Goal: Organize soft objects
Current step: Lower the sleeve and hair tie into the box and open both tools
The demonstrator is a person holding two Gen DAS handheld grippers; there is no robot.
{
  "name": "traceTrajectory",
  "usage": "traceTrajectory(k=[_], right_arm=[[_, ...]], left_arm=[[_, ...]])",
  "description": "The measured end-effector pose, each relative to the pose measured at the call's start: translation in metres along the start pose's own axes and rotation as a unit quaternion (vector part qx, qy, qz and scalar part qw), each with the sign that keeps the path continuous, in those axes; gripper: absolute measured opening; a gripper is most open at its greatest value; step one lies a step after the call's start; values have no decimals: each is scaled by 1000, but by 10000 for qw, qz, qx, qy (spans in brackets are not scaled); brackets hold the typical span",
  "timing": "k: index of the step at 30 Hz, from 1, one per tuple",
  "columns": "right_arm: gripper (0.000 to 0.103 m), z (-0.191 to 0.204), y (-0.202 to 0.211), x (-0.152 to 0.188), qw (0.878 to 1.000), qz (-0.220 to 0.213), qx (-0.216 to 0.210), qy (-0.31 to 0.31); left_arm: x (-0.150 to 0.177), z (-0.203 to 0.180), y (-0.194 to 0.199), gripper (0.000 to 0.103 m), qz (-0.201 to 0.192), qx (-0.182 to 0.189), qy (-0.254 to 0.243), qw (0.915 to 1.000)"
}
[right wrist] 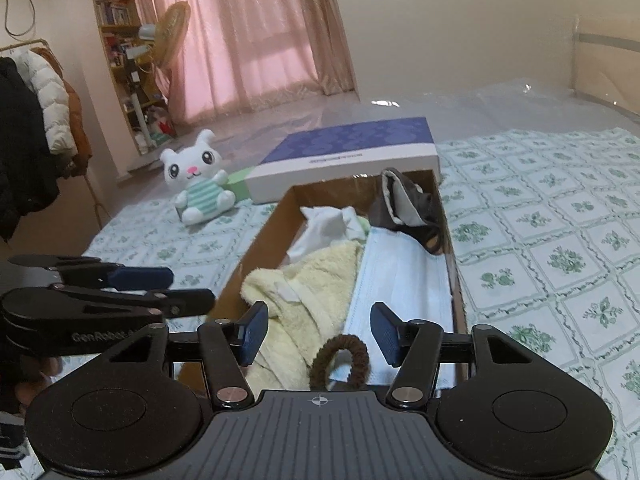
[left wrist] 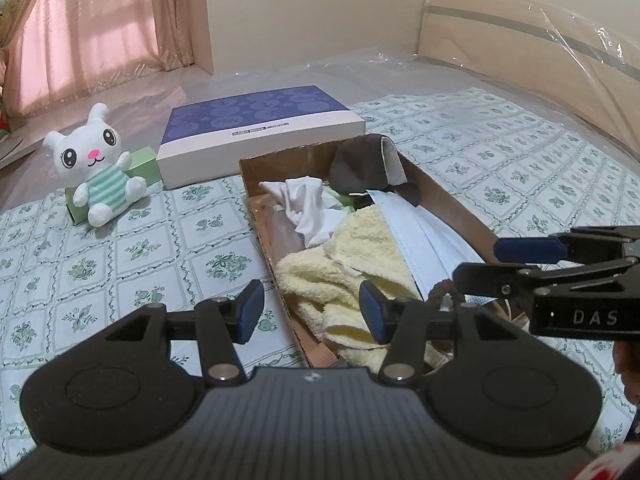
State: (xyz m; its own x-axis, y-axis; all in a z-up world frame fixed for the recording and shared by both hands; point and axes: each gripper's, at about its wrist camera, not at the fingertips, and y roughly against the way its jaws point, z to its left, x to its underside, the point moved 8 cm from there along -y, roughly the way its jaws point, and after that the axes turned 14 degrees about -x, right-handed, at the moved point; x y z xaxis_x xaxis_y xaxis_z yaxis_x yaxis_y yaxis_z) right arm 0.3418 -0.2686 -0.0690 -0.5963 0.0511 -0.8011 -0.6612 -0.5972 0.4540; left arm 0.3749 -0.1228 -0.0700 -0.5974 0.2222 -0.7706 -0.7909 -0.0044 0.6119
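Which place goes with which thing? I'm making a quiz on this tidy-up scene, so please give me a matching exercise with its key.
Things:
1. plush bunny
2. brown hair tie
3. yellow towel
4. blue patterned box

Places:
A. at the near end of the cardboard box, between the open right gripper fingers
B. on the bedspread, just beyond the cardboard box
C. on the bedspread, left of the cardboard box, leaning on a green carton
D. in the cardboard box, beside the face masks

Pairs: 1-C, 2-A, 3-D, 4-B
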Motion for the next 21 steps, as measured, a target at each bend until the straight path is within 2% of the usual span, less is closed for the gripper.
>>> traceTrajectory(k=[8, 21], right_arm=[[58, -7, 3, 7, 9997, 161, 158, -88], [61, 3, 20, 6, 9997, 84, 202, -57]], left_arm=[[-1, -3, 4, 51, 1, 21, 3, 10000], [-1, -2, 22, 53, 44, -37, 42, 10000]])
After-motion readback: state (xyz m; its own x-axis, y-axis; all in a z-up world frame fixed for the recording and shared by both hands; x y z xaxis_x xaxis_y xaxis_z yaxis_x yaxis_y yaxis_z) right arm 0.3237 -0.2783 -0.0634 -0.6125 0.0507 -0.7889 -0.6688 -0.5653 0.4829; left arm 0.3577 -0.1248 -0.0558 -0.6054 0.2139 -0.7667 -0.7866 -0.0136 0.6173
